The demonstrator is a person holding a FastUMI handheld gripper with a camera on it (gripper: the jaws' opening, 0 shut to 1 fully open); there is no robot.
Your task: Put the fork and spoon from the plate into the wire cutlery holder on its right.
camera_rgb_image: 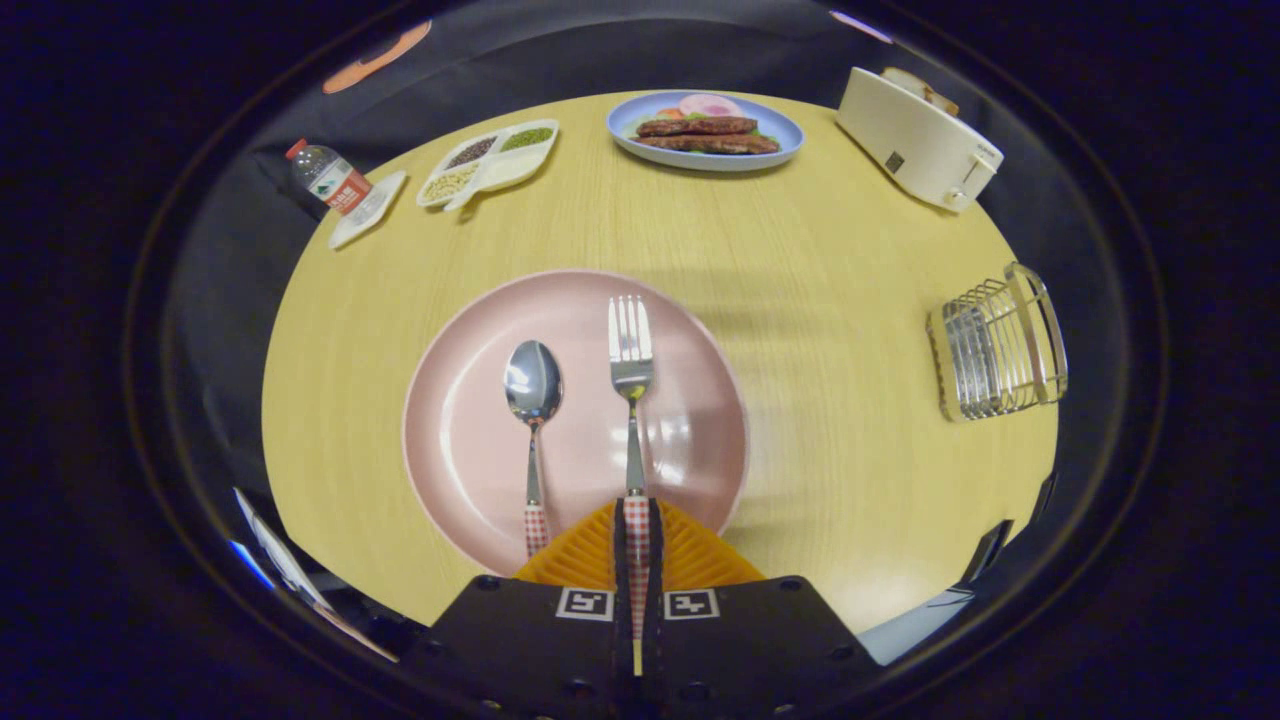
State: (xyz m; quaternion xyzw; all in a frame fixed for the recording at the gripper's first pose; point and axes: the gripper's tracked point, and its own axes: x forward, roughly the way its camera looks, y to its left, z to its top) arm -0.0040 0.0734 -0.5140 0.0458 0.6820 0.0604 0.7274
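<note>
The gripper [637, 530] is closed on the fork's [631, 380] checked handle over the plate's [460, 440] near rim, spoon [533, 400] lying beside it, holder [1000, 345] at the tabletop's right edge.

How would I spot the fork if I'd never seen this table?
Find the pink plate on the wooden table. Two pieces lie on it: the fork is nearer the wire holder, pronged unlike the spoon, its checked handle clamped in the gripper.

Bright overhead light, glare on the pink plate [690, 430], sharp centre, fisheye bending at edges
</note>
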